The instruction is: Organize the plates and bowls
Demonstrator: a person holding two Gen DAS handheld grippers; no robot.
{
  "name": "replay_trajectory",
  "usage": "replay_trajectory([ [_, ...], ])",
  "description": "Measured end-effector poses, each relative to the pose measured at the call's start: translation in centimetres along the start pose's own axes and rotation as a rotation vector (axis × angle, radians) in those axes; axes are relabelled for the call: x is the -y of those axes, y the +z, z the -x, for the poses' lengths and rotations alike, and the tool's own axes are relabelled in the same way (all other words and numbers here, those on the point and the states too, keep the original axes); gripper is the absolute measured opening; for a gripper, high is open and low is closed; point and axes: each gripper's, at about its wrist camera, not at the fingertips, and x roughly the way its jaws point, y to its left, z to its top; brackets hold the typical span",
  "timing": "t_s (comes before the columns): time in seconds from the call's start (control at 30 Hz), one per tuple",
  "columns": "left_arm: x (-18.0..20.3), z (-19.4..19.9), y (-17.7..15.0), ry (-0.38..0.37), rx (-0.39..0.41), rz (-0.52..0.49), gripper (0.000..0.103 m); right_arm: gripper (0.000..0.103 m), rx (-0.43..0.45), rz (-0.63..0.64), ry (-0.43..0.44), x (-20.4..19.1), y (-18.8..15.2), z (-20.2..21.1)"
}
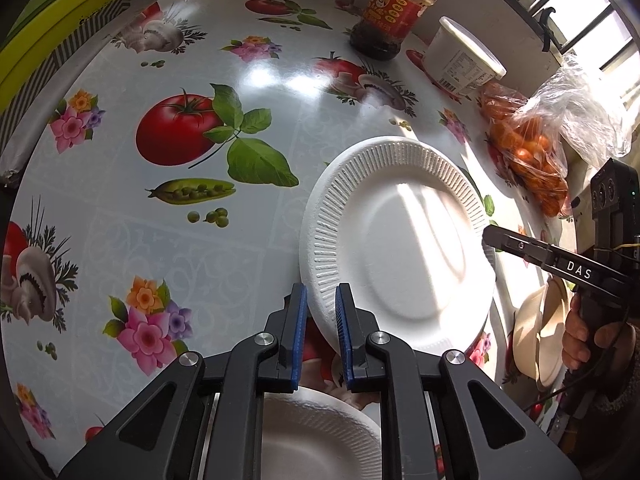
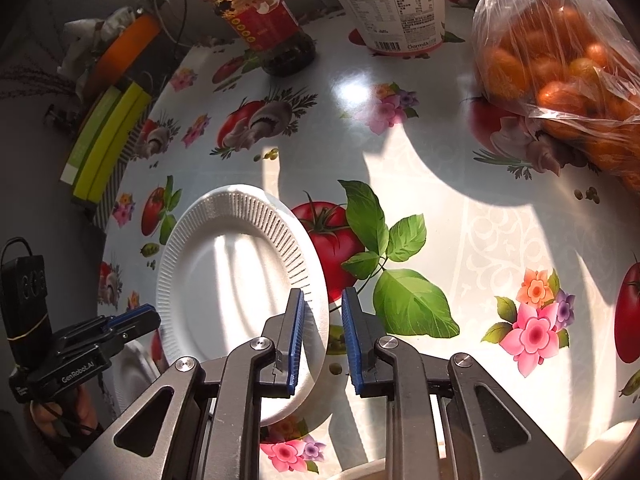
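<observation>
A white ribbed paper plate (image 1: 400, 240) (image 2: 224, 280) hangs tilted over the flowered tablecloth (image 1: 160, 240). My left gripper (image 1: 322, 292) (image 2: 148, 318) is shut on its near left rim, blue pads on either side of the edge. My right gripper (image 2: 322, 296) (image 1: 486, 238) is shut on the opposite rim, which passes between its blue pads. A second white plate (image 1: 320, 432) (image 2: 132, 372) lies on the table under the left gripper. Stacked beige bowls (image 1: 532, 340) sit by the right hand.
Along the far edge stand a red-labelled sauce jar (image 1: 392, 8) (image 2: 260, 16), a white tub (image 1: 460, 56) (image 2: 392, 4) and a plastic bag of oranges (image 1: 528, 152) (image 2: 560, 64). Yellow-green boxes (image 1: 52, 28) (image 2: 104, 140) lie off the table's left side.
</observation>
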Motion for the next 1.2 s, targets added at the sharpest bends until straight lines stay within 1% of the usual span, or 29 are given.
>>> replay_trajectory([
  [0.1,-0.11,0.05,0.0,0.008,0.002,0.004,0.015,0.019,-0.001,0.0,-0.004,0.01,0.04,-0.01],
  [0.2,-0.42,-0.06,0.02,-0.017,-0.008,0.013,0.015,0.019,0.0,-0.003,-0.005,0.09,-0.02,-0.1],
  [0.4,-0.37,-0.08,-0.01,-0.016,-0.008,0.008,0.015,0.018,0.0,-0.002,-0.005,0.01,-0.03,-0.15],
  [0.5,-0.23,-0.01,-0.02,-0.01,-0.002,0.004,0.015,0.018,-0.001,-0.003,-0.005,0.0,-0.05,-0.19],
  [0.67,-0.26,0.08,0.04,-0.023,0.006,0.007,0.014,0.016,-0.007,0.0,-0.006,-0.12,-0.12,-0.34],
  [1.2,-0.09,0.77,-0.21,-0.032,0.02,0.003,0.014,0.016,0.005,0.002,-0.011,-0.44,-0.45,0.53],
])
